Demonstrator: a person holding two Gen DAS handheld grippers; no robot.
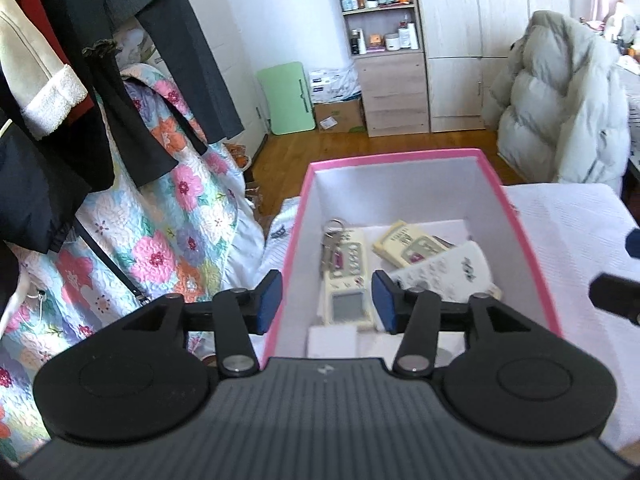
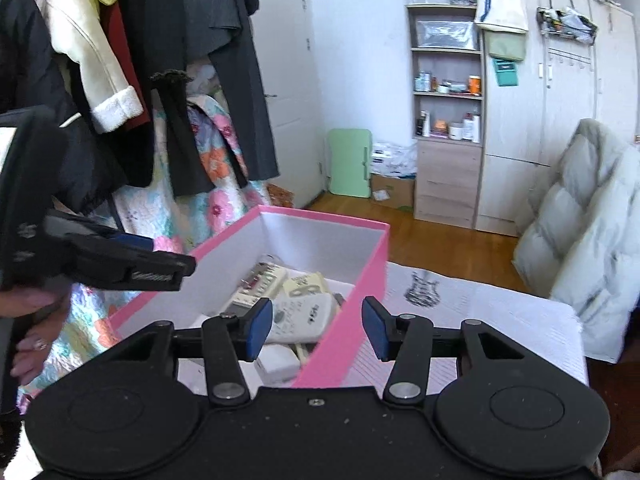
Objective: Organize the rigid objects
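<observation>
A pink box [image 1: 516,216] with white inner walls stands open on a worktop [image 1: 568,232] covered with a white textured cloth. Inside the box lie several rigid items: a cream remote [image 1: 347,280] with a small grey screen lying lengthwise, a bunch of keys [image 1: 331,240] resting on its far end, a pale yellow flat pack [image 1: 404,240] toward the back, a white remote [image 1: 452,268] with dark markings on the right side, and a white block [image 1: 332,342] at the near end. The left gripper [image 1: 326,302] hovers over the near left part of the box, its blue-padded jaws about half apart with nothing between them; the left pad hangs outside the pink wall, the right pad above the contents, touching nothing. The right gripper [image 2: 316,330] hovers at the box's near right corner, jaws likewise about half apart and empty, straddling the pink wall without contact: one pad over the inside, one over the cloth. In the right wrist view a hand [image 2: 28,344] holds the left gripper's body at the left edge. Behind are hanging clothes [image 2: 120,60], a floral quilt [image 1: 160,220], a wooden shelf unit [image 2: 446,112] and a puffy pale coat [image 1: 560,96].
</observation>
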